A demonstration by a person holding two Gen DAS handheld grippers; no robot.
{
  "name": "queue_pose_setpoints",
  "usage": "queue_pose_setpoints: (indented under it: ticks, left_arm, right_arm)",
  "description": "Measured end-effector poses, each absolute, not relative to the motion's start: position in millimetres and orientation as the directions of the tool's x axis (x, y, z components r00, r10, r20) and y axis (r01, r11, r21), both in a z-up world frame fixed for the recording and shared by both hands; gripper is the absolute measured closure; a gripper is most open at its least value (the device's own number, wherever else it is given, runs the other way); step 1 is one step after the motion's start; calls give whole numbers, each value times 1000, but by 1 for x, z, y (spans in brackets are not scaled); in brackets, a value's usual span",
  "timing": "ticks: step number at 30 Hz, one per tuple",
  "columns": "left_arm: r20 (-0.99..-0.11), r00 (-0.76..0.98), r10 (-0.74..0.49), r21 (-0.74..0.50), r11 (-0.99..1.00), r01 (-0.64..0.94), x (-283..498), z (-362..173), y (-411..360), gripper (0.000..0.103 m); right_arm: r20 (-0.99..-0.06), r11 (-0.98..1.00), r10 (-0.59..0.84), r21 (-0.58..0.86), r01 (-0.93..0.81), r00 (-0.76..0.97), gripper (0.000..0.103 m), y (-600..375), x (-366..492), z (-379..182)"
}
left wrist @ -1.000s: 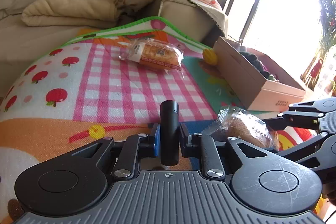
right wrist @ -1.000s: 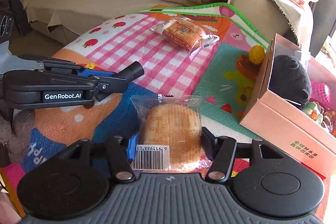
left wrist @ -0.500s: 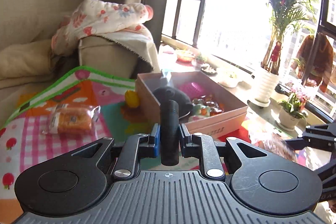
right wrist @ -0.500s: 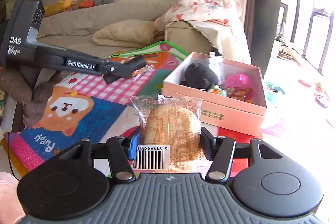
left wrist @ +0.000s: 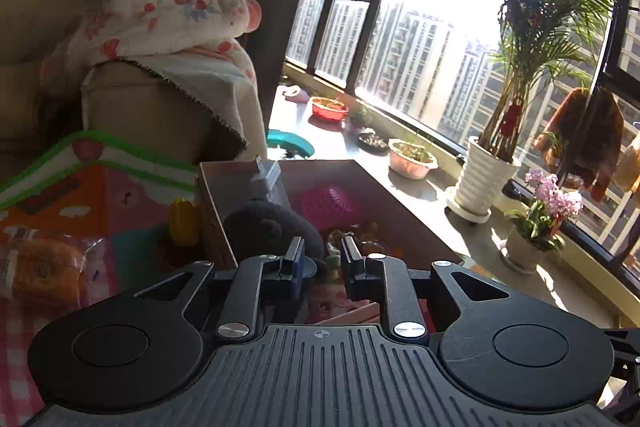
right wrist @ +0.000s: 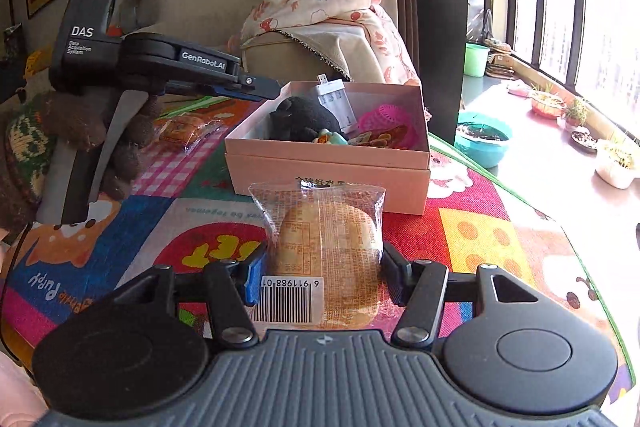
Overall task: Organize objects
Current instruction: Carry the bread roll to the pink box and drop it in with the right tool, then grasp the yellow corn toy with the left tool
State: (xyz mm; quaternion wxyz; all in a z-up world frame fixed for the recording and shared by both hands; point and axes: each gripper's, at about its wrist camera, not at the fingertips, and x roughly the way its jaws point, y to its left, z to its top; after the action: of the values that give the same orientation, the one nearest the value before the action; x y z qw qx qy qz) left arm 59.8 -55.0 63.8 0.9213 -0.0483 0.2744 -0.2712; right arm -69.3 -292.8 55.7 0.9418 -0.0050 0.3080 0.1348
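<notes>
My right gripper (right wrist: pixel 322 267) is shut on a wrapped bread bun (right wrist: pixel 326 251) and holds it above the play mat, in front of the pink cardboard box (right wrist: pixel 328 163). My left gripper (left wrist: pixel 322 259) is open and empty, its fingers over the box's (left wrist: pixel 248 173) left side; it also shows in the right wrist view (right wrist: pixel 266 89). The box holds a black plush toy (right wrist: pixel 300 117), a pink mesh item (right wrist: pixel 386 117), a white charger (right wrist: pixel 334 97) and small trinkets. A second wrapped bread (left wrist: pixel 38 269) lies on the mat at the left.
A yellow toy (left wrist: pixel 182 221) sits against the box's left wall. A sofa arm draped with a floral blanket (left wrist: pixel 168 23) stands behind the box. The window sill holds plant pots (left wrist: pixel 484 175) and bowls (left wrist: pixel 328 107). A teal basin (right wrist: pixel 482 137) is on the floor.
My left gripper has let go of the black cylinder it held and now stands open over the box. My right gripper has carried the bun closer to the box's front.
</notes>
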Motion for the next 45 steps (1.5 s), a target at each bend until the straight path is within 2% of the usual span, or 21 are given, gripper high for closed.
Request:
queue_pose_setpoints:
  ticks: [8, 14, 17, 22, 26, 29, 34, 39, 43, 45]
  left_arm:
    - [-526, 684, -505, -214, 857, 469, 9, 40, -15, 81]
    - [-560, 714, -421, -194, 904, 381, -12, 20, 13, 81]
    - [-560, 728, -394, -185, 917, 354, -17, 18, 26, 81]
    - [-546, 743, -387, -180, 920, 347, -27, 19, 44, 81]
    - [-551, 739, -387, -197, 921, 335, -30, 14, 54, 81]
    - [-552, 736, -392, -227, 920, 319, -27, 6, 58, 81]
    - [-553, 726, -409, -243, 913, 329, -21, -1, 52, 81]
    - [-546, 757, -359, -158, 931, 329, -8, 7, 50, 81]
    - [-494, 822, -284, -78, 956, 284, 21, 26, 63, 81]
    - [-489, 836, -248, -89, 968, 236, 47, 36, 68, 81]
  right_arm:
    - [-527, 972, 218, 40, -232, 821, 47, -297, -30, 84]
    - [-520, 977, 81, -129, -172, 850, 47, -271, 59, 99]
    - [-553, 966, 18, -206, -158, 833, 47, -249, 102, 86]
    - [-669, 964, 9, -192, -184, 744, 45, -225, 139, 52]
    - [-662, 960, -2, -211, -184, 749, 36, -223, 129, 49]
    - [-616, 960, 19, -208, -186, 788, 27, -226, 105, 65]
    - [-570, 954, 176, -102, -282, 802, 21, -223, 64, 91]
    - [-555, 942, 230, -81, -327, 800, 19, -206, 37, 79]
    - [-517, 934, 248, -96, -344, 819, 8, -201, 9, 65]
    - [-520, 931, 260, -88, -354, 814, 3, -201, -1, 55]
